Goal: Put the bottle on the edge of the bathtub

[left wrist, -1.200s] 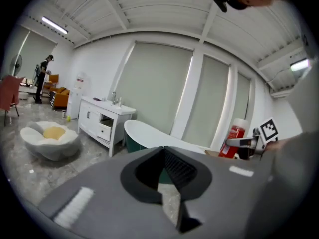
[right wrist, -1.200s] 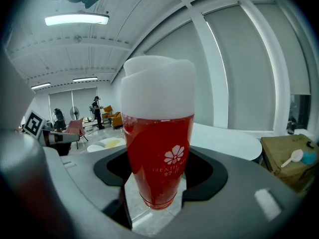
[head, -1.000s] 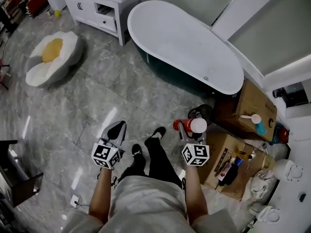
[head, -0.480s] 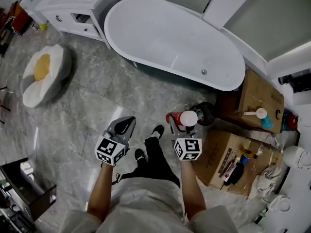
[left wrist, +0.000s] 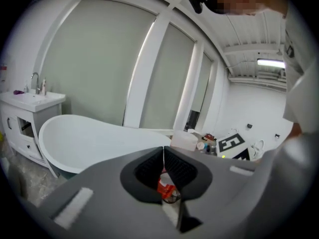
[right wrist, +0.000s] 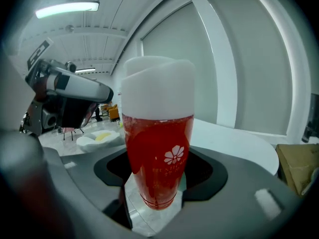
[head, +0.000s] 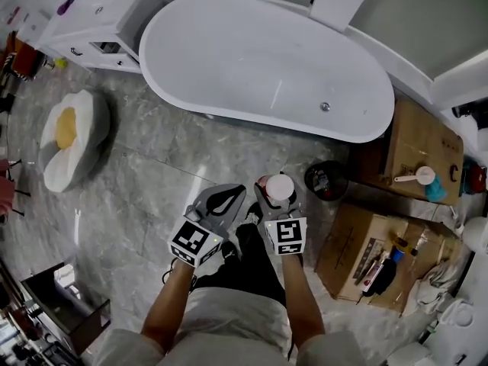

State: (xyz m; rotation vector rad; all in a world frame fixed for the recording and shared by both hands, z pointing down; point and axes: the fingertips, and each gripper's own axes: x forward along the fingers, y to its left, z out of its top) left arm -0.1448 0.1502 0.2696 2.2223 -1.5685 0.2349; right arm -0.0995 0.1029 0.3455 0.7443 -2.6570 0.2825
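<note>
Two grippers sit side by side in front of you in the head view; your right gripper has its fingers closed on the red bottle, which stands upright between them, white cap on top; the bottle is held above the grey floor, near the white bathtub but not on its edge; your left gripper has its fingers pressed together with nothing in them; a cardboard box lies to your right, and an egg-shaped cushion well off to your left.
</note>
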